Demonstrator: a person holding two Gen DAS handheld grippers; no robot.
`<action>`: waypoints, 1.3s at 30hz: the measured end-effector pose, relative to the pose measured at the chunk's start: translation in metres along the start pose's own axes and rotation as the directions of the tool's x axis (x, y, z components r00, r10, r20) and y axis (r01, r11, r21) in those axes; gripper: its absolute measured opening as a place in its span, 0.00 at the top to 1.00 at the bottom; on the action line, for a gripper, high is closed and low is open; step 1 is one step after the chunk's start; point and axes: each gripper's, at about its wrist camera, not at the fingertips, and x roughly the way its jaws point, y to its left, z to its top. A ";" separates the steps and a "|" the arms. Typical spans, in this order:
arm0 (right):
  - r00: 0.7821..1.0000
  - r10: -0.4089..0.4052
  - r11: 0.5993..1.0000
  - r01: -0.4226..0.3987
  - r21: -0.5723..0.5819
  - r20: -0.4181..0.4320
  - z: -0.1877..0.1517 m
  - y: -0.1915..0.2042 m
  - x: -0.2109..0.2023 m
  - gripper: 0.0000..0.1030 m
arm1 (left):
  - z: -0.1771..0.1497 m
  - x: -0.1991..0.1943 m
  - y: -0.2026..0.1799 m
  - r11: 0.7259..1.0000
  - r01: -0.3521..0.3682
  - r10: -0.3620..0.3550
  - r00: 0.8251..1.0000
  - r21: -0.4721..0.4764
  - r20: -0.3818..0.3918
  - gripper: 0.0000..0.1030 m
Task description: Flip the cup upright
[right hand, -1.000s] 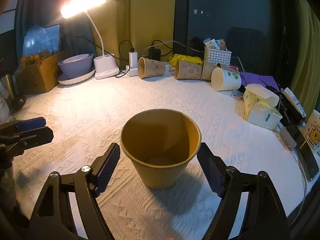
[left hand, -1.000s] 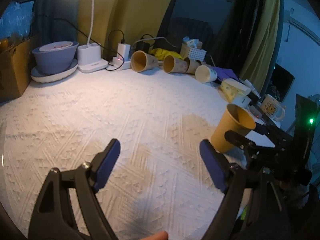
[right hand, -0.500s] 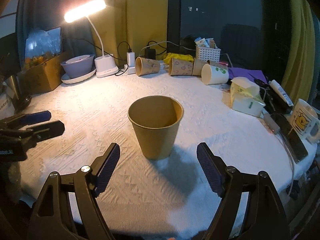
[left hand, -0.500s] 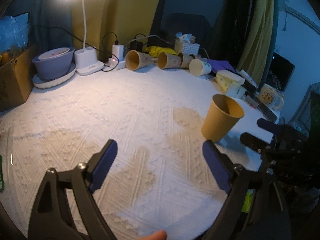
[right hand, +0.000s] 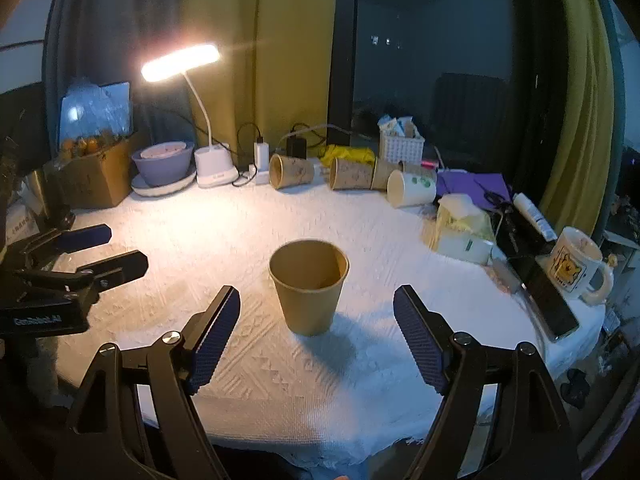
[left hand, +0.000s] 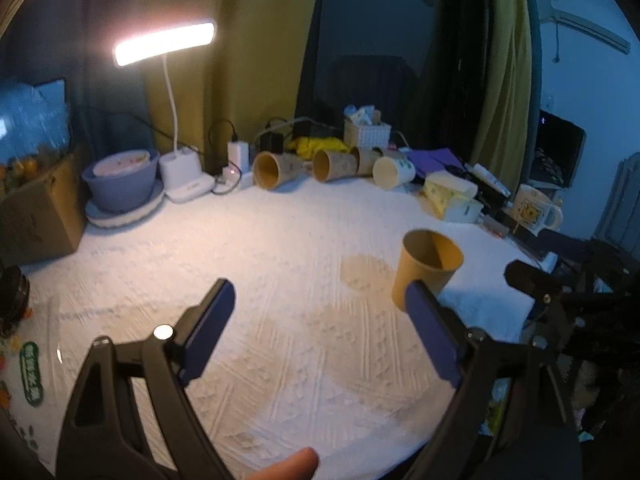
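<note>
A brown paper cup [right hand: 309,286] stands upright, mouth up, on the white textured tablecloth [right hand: 240,224]. It also shows in the left wrist view [left hand: 428,268], partly behind my left gripper's right finger. My right gripper [right hand: 317,328] is open and empty, pulled back from the cup toward the table's front edge. My left gripper [left hand: 320,324] is open and empty over the cloth, left of the cup. The left gripper shows at the left in the right wrist view [right hand: 100,252].
Several paper cups [right hand: 290,171] lie on their sides along the back. A lit desk lamp [right hand: 180,63], a purple bowl [right hand: 162,162] and a cardboard box [right hand: 94,176] stand back left. A tissue pack [right hand: 460,228], a phone [right hand: 548,300] and a mug [right hand: 576,266] sit at right.
Both grippers have drawn back and up from the table. The right gripper, whose fingers flanked the cup a second ago, is now clear of it. The cup stays upright.
</note>
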 end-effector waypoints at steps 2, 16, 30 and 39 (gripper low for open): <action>1.000 -0.004 1.000 0.004 -0.002 0.017 0.004 0.000 -0.007 0.21 | 0.005 -0.007 -0.002 1.000 0.003 -0.003 1.000 0.008 0.026 0.14; 0.994 -0.042 0.999 0.043 -0.011 0.104 0.024 -0.006 -0.048 0.21 | 0.033 -0.043 -0.037 0.993 0.065 -0.079 0.984 0.094 0.160 0.14; 0.975 -0.090 0.996 0.093 -0.009 0.202 0.041 -0.009 -0.086 0.21 | 0.047 -0.077 -0.032 0.997 0.003 -0.028 0.951 0.083 0.308 0.14; 0.976 -0.081 0.996 0.085 -0.008 0.202 0.041 -0.005 -0.084 0.21 | 0.042 -0.075 -0.027 0.997 -0.002 -0.022 0.957 0.081 0.289 0.14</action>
